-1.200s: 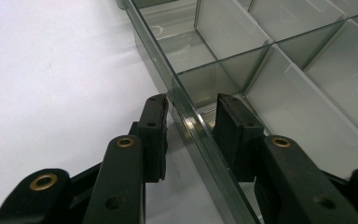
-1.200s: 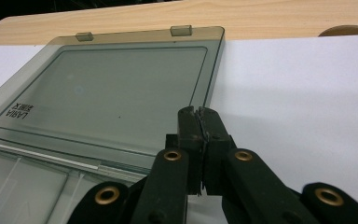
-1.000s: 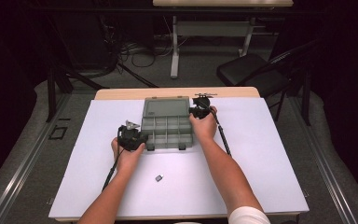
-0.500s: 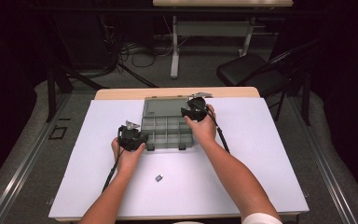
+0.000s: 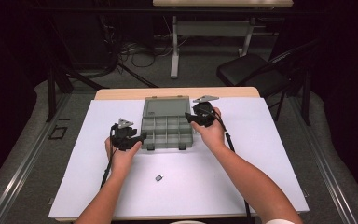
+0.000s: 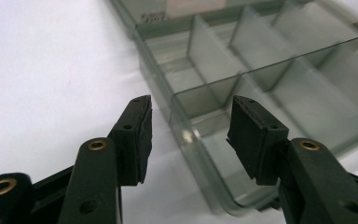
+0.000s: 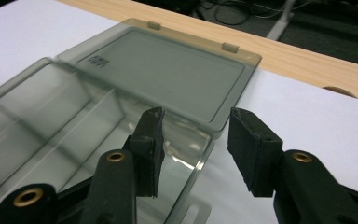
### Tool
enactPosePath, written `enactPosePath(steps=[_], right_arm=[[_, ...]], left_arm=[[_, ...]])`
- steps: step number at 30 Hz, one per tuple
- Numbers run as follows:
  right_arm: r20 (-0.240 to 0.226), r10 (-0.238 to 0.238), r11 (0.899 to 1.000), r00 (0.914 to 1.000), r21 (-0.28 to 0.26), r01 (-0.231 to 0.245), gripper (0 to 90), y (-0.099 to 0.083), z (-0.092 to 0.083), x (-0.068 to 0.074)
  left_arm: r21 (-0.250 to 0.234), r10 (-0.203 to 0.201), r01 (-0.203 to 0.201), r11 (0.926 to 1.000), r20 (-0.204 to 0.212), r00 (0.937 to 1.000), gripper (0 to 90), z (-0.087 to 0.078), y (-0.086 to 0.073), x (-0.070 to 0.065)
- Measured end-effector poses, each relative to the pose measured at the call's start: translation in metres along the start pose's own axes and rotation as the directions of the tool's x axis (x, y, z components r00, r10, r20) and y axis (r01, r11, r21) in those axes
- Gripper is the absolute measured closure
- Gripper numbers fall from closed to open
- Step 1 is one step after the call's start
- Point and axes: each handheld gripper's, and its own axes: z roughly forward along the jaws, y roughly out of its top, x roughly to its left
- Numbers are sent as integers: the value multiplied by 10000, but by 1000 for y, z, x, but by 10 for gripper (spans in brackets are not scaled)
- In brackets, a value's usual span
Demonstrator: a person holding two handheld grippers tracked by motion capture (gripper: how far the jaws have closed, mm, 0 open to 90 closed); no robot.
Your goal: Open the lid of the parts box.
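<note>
Now L gripper half open, jaws just widened, box wall between pads, untouched. R gripper likewise open over the box's far corner. Lid lies flat back, box mid-table. Opening step looks done; next prob. fetch small part, needs narrow pinch.

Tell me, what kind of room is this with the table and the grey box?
Probably a lab or workshop set up for recording. A table under a white sheet stands in a dark room, loose cables lie on the carpet behind it, and a black chair and another desk stand beyond.
</note>
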Motion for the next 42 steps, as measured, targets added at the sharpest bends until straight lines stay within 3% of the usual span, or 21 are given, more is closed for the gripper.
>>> enactPosePath(steps=[1,3,6,10,11,12,14,15,21,22,24,25,31,33,34,37,39,42], right_arm=[[-40,-58,10000,10000,18,58,538,-3,-10,2],[-202,7,9999,9998,-101,-9,532,-5,-15,2],[-552,-75,9998,9984,-162,66,505,-17,-32,5],[-508,-203,9994,9985,-298,187,447,-28,-44,7],[-529,-151,9994,9985,-320,134,428,-30,-46,7],[-538,-179,9991,9984,-405,158,397,-33,-50,7],[-455,-308,9982,9985,-528,284,339,-37,-55,8],[-580,-191,9979,9981,-622,155,285,-41,-59,7],[-1133,-1,9965,9936,-836,-94,152,-50,-75,4],[-1133,-1,9965,9936,-836,-94,152,-50,-75,4],[-1584,61,9963,9874,-840,-196,148,-59,-86,2],[-1584,61,9963,9874,-840,-196,148,-59,-86,2],[-1392,112,9961,9902,-856,-233,122,-75,-114,-5],[-1375,242,9949,9902,-938,-374,120,-81,-124,-5],[-1193,84,9962,9928,-856,-187,98,-87,-130,-2],[-920,-157,9956,9956,-936,70,82,-95,-134,3],[-924,-394,9949,9949,-963,305,12,-101,-134,6],[-1130,-369,9940,9929,-1062,248,0,-105,-131,7]], left_arm=[[81,279,-280,9996,154,9995,489,-7,1,-1],[109,374,-377,9992,277,9989,489,-10,1,-2],[117,575,-587,9982,819,9950,488,-22,-2,-7],[216,956,-970,9950,605,9936,440,-30,-4,-12],[312,1056,-1065,9938,313,9939,440,-32,-5,-15],[379,1071,-1082,9934,289,9938,399,-33,-5,-16],[163,851,-867,9961,822,9930,358,-36,-6,-18],[-17,745,-749,9972,1232,9896,314,-40,-7,-20],[-390,767,-705,9967,1911,9786,236,-52,-8,-28],[-390,767,-705,9967,1911,9786,194,-52,-8,-28],[-502,962,-876,9949,2097,9730,157,-59,-11,-30],[-560,989,-886,9945,2220,9700,157,-63,-13,-31],[-995,817,-611,9932,2182,9725,153,-85,-26,-35],[-1138,977,-717,9909,2430,9651,153,-89,-31,-35],[-1202,1119,-839,9892,2493,9619,153,-92,-32,-35],[-1209,1209,-940,9882,2390,9635,153,-94,-36,-36],[-1155,1125,-858,9896,2486,9620,153,-93,-38,-35],[-1017,1072,-836,9913,2539,9613,153,-89,-39,-34]])
